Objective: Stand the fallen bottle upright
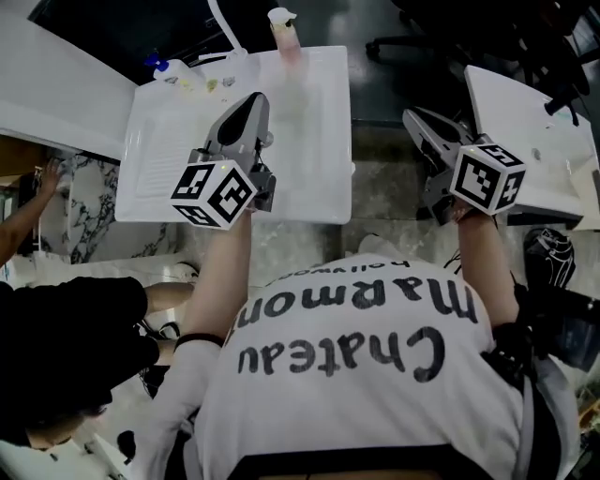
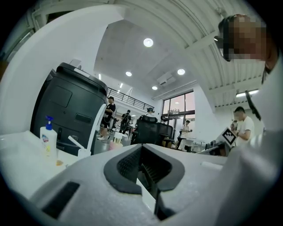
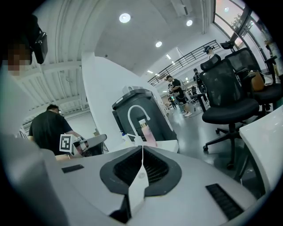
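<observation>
A pink bottle (image 1: pixel 287 39) with a white cap stands upright at the far edge of the white sink unit (image 1: pixel 319 178), next to the white faucet (image 1: pixel 225 28). The right gripper view shows the same bottle (image 3: pixel 148 132) standing below the faucet's arch (image 3: pixel 137 110). My left gripper (image 1: pixel 251 101) hovers over the sink unit, short of the bottle, shut with nothing between its jaws (image 2: pixel 142 148). My right gripper (image 1: pixel 418 118) is off the unit's right side, above the floor. Its jaws meet along a line and hold nothing (image 3: pixel 142 149).
A blue-capped pump bottle (image 1: pixel 165 67) stands at the unit's far left corner. Another white table (image 1: pixel 525 141) lies to the right. A person in black (image 1: pixel 56 328) crouches at the left. A dark bin (image 2: pixel 70 110) stands behind the unit, with office chairs (image 3: pixel 230 97) beyond.
</observation>
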The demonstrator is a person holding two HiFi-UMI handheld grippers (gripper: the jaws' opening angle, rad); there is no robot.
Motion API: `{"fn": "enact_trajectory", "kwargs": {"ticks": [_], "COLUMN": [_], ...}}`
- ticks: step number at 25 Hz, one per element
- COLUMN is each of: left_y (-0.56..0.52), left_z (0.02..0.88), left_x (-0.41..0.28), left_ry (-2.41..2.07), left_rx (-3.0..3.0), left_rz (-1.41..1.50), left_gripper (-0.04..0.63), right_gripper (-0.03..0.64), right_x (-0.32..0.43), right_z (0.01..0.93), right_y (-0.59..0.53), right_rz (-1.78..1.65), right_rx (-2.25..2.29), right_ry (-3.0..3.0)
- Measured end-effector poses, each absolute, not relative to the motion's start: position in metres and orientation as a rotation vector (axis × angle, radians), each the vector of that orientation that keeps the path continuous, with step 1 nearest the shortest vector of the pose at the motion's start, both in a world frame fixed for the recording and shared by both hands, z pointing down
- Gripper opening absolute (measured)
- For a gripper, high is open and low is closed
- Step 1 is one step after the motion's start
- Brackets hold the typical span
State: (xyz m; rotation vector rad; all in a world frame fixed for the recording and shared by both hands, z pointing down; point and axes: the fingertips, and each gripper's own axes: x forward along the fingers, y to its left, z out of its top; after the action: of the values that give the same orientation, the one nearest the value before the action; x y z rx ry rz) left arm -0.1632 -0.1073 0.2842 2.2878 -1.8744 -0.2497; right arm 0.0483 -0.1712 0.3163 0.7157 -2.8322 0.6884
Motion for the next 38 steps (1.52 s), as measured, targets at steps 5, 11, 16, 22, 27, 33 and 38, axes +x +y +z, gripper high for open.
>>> {"fn": "enact_trajectory", "kwargs": {"ticks": [5, 11, 16, 22, 27, 33, 38], "left_y": [-0.058, -0.002, 0.037, 0.065, 0.076, 0.082, 0.085], "left_z": [0.295, 0.301, 0.306, 0.313, 0.322, 0.332, 0.332], "left_x": [-0.159, -0.174, -0.194, -0.205, -0.206, -0.202, -0.201], "left_ry": [-1.841, -1.878, -1.917, -1.934, -1.916, -1.92, -1.959], "left_rx": [2.287, 2.24, 2.178, 2.137, 2.12, 2.085, 2.058], "left_rz": [-0.232, -0.23, -0.269, -0.281, -0.276, -0.258, -0.274], "left_gripper": [0.014, 0.014, 0.014, 0.015, 0.015, 0.015, 0.015], "right_gripper": [0.017, 0.017, 0.017, 0.017, 0.017, 0.017, 0.017], "right_x": [0.008, -0.027, -0.059, -0.089, -0.099, -0.094, -0.076], "right_z": [0.318, 0.315, 0.317, 0.317, 0.324, 0.326, 0.329], "right_y": [-0.134, -0.09, -0.058, -0.029, -0.017, -0.013, -0.02], "right_rz": [0.689, 0.715, 0.679, 0.629, 0.632, 0.627, 0.658], "right_rx": [0.625, 0.527, 0.45, 0.369, 0.348, 0.383, 0.48], "right_ry": [-2.856, -2.881, -2.87, -2.861, -2.837, -2.828, -2.82]}}
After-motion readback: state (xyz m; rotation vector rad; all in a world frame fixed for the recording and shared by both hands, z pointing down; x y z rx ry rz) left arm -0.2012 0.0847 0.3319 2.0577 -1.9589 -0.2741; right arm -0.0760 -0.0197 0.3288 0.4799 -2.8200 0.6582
